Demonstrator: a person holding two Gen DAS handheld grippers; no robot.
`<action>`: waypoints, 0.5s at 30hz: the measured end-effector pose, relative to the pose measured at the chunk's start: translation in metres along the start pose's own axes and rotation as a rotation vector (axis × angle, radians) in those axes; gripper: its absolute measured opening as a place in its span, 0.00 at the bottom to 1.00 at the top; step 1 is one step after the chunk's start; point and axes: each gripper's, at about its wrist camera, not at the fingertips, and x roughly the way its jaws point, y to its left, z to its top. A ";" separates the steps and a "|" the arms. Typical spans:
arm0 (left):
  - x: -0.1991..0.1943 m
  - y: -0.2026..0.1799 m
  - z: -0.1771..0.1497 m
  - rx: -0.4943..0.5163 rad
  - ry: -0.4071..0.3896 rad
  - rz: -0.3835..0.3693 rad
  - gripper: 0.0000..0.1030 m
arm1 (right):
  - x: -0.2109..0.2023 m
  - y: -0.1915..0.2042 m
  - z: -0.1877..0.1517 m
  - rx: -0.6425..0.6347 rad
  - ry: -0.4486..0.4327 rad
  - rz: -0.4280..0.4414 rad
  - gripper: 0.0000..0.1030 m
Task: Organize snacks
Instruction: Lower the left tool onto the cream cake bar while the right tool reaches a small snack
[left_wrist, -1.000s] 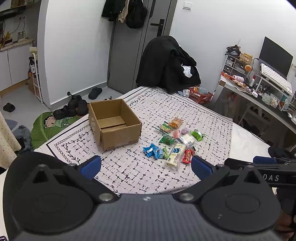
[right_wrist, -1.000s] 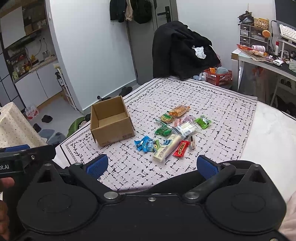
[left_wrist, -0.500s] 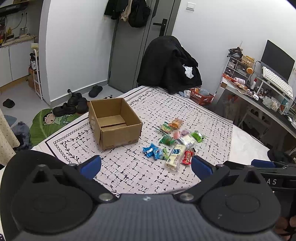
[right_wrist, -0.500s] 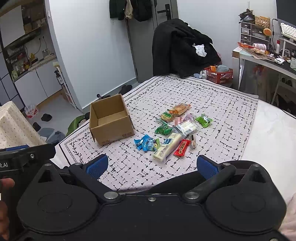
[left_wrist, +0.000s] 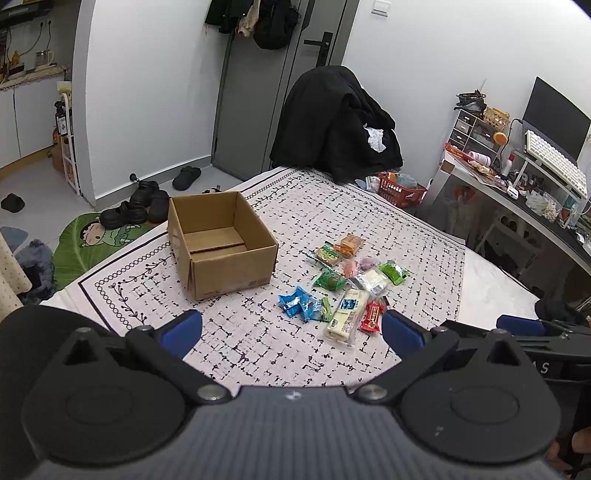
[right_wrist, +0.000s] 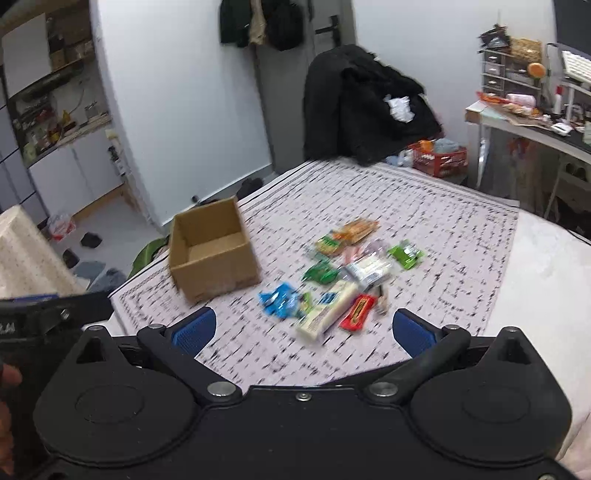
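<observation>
Blue-padded, both hand-held grippers are held wide open and empty: left (left_wrist: 291, 326), right (right_wrist: 301, 326). Since a second ago they have been brought slightly nearer the snacks (left_wrist: 345, 280), and the right view is blurred by motion. An approach is judged begun. Just left of the snacks, the box (left_wrist: 221, 243) is seen empty.

Bare patterned cloth (left_wrist: 258, 332) ahead; cardboard box (left_wrist: 221, 245) left, snack cluster (left_wrist: 347, 284) right, narrow gap between.
</observation>
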 end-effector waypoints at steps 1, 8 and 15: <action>0.002 0.000 0.001 -0.001 0.003 -0.002 1.00 | 0.003 -0.003 0.002 0.006 0.008 0.001 1.00; 0.022 -0.004 0.007 -0.012 0.006 -0.012 1.00 | 0.021 -0.026 0.008 0.056 0.033 0.005 1.00; 0.046 -0.014 0.010 0.004 0.030 -0.016 1.00 | 0.043 -0.045 0.010 0.100 0.065 0.016 1.00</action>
